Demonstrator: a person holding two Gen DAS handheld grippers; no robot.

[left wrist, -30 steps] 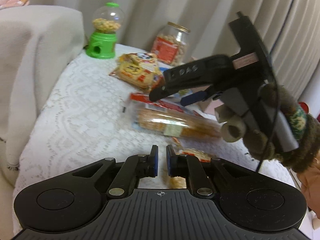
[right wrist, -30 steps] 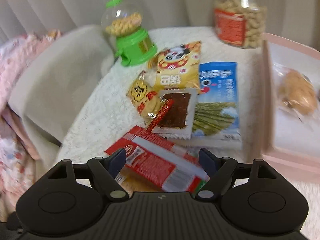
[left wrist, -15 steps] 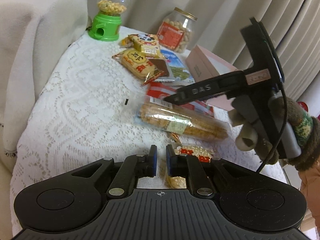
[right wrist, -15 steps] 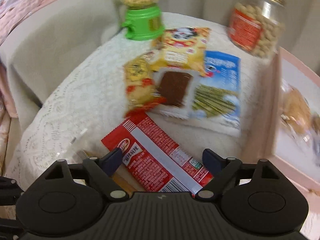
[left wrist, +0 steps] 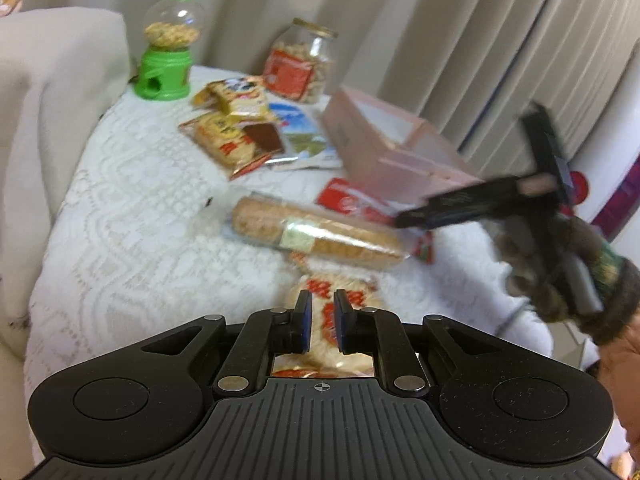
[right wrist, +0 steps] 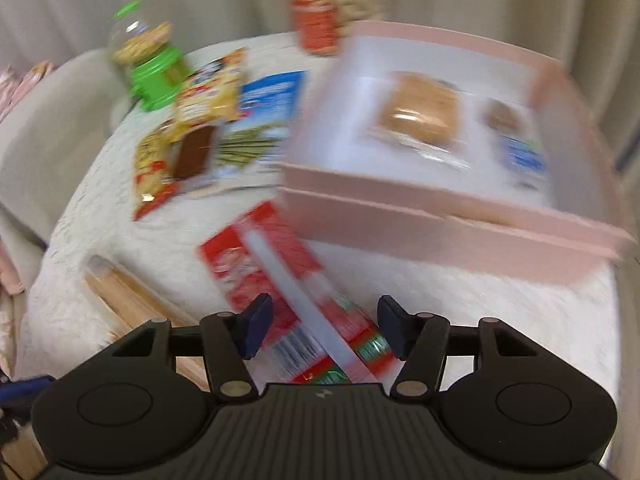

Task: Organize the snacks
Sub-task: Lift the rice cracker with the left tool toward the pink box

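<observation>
Your right gripper (right wrist: 320, 328), jaws just closing, straddles the red packet (right wrist: 280, 280), not yet pinched; left gripper (left wrist: 319, 320) idles closed, empty; next, clamp and lift toward the pink box (right wrist: 440, 216).

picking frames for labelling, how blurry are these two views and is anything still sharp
Right wrist view: heavy motion smear over the pink box, red packet and jar; only the right gripper body stays sharp. Left wrist view: milder blur, worst on the other gripper; fisheye bends the curtains.

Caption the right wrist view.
Right gripper fingers straddle a red snack packet beside the pink tray.
</observation>
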